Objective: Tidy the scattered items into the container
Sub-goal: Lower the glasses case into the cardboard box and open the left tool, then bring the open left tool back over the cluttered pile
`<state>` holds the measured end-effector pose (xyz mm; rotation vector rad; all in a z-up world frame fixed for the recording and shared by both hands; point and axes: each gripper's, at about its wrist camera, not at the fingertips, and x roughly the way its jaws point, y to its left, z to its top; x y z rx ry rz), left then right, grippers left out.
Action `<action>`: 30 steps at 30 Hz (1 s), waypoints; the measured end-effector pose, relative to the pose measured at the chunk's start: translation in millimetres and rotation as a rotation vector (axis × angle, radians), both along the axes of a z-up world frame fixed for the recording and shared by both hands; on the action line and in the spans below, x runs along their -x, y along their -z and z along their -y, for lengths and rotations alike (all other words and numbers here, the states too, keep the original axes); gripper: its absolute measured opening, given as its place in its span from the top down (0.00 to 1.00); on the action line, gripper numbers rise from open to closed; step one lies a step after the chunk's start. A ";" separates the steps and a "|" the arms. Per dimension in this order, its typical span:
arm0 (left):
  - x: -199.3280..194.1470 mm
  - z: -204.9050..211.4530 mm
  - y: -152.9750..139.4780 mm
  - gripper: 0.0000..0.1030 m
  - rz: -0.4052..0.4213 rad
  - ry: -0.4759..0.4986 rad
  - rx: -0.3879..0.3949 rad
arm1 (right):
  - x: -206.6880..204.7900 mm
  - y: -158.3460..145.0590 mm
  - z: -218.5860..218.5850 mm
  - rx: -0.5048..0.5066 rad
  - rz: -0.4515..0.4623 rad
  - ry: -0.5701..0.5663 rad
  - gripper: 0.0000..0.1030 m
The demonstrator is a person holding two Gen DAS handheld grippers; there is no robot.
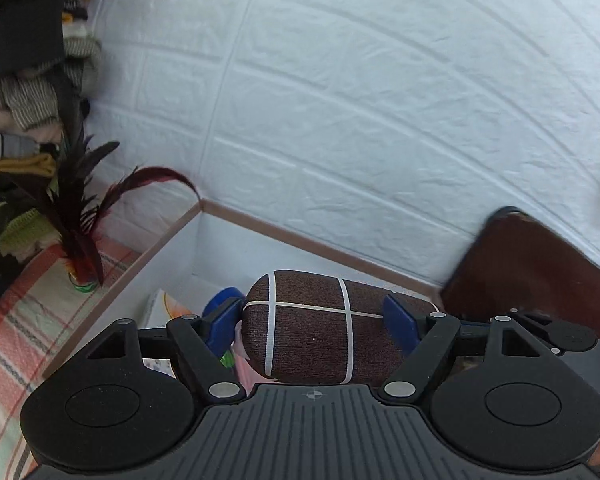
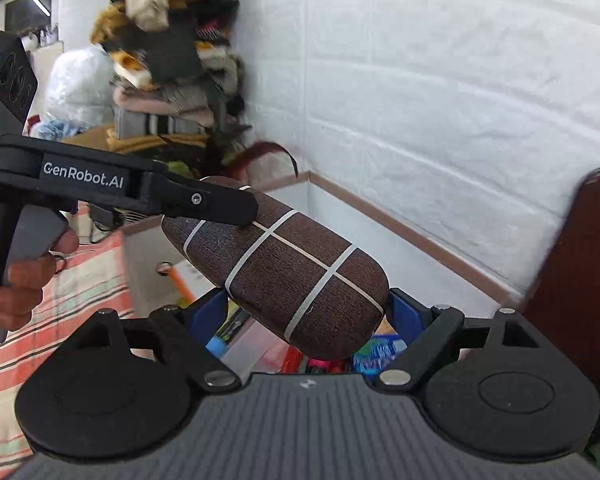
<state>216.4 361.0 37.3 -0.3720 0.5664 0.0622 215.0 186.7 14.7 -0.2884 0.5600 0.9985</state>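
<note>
The left gripper (image 1: 314,320) is closed on the brown case (image 1: 320,320), its blue pads pressing both sides. In the right wrist view the case (image 2: 284,272) also lies between the fingers of the right gripper (image 2: 306,312); whether they press it I cannot tell. The case hangs above the open container (image 1: 260,236).

To do this step well, I think the case should go down low over a free place before release, so it does not fall on the small things.

Inside the container I see colourful packets (image 2: 376,354), partly hidden. Beyond its left wall, a feather shuttlecock (image 1: 82,240) stands on the checked surface (image 1: 12,320).
</note>
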 end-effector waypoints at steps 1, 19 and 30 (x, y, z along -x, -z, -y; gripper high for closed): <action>-8.4 -6.0 4.9 0.24 -0.009 -0.005 0.007 | -6.9 4.4 -6.6 0.008 -0.008 0.002 0.15; -10.5 -20.7 10.1 0.00 -0.140 -0.101 -0.044 | -20.9 17.1 -6.3 0.031 -0.065 0.069 0.06; 107.0 63.8 -33.7 0.00 -0.188 -0.068 -0.133 | 69.6 -48.4 126.2 -0.269 -0.170 0.155 0.01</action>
